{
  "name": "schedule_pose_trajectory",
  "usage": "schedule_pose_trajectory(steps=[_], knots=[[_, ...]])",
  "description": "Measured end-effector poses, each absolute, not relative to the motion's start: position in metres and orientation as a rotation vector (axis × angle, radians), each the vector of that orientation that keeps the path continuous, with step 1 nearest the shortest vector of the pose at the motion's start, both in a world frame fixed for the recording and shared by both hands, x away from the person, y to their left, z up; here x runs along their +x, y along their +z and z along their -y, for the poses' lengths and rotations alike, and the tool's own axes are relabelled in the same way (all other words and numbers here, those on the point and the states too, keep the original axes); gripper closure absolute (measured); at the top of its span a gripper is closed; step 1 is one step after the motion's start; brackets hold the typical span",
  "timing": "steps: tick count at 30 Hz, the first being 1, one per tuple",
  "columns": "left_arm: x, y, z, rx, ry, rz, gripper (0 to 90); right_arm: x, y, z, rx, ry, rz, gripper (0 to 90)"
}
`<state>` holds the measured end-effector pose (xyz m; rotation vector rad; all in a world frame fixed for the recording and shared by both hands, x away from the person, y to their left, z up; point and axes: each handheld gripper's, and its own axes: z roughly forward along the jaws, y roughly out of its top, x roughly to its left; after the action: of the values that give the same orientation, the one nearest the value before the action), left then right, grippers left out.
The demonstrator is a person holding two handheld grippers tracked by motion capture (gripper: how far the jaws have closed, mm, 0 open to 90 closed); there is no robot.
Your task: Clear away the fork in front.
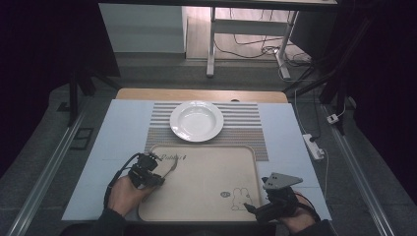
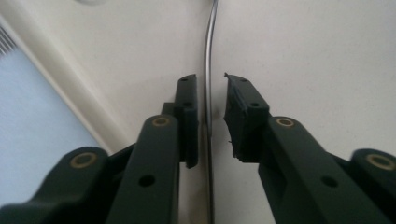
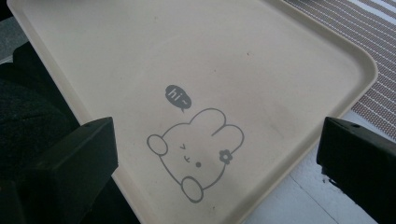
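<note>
- Left claw (image 2: 212,116) low over the tray (image 2: 303,56), jaws slightly apart with a thin metal handle (image 2: 208,56) running up between them; looks like a spoon or fork, the head can't be made out.
- The handle lies close against the left-hand pad (image 2: 189,126), with a clear gap to the right-hand pad. So the claw is not pinching it; it is loosely spread around it.
- Judged step: letting the utensil go onto the tray, or about to take it; the pictures can't settle which.
- In the high view the left claw (image 1: 147,169) sits at the tray's (image 1: 206,216) near-left part, and the utensil (image 1: 168,167) runs out ahead of its tips.
- If releasing: spread the jaws a bit more so both pads are free, then lift straight up, no sideways drag, or the handle may skid on the smooth tray.
- If gripping: centre the handle between the pads first, then close squarely; thin metal can twist or slip out.
- Right claw (image 1: 255,210) rests at the near-right tray corner, jaws spread wide with nothing between them; the bunny print (image 3: 196,154) lies ahead of it.
- White plate (image 1: 196,121) sits on the striped mat (image 1: 246,128), well beyond both claws.
</note>
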<state>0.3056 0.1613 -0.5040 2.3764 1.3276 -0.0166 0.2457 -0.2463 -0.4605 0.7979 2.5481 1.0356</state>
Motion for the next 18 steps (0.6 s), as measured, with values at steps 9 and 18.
schedule_pose_trajectory(steps=[9, 18], knots=[[0.327, -0.491, -0.165, 2.292, 0.007, -1.26, 89.0, 0.242, -0.459, 0.256, 0.88, 1.063, -2.512, 0.0], [0.346, -0.496, -0.15, 2.312, 0.024, -1.233, 89.0, 0.237, -0.459, 0.261, 0.913, 1.085, -2.498, 0.0]])
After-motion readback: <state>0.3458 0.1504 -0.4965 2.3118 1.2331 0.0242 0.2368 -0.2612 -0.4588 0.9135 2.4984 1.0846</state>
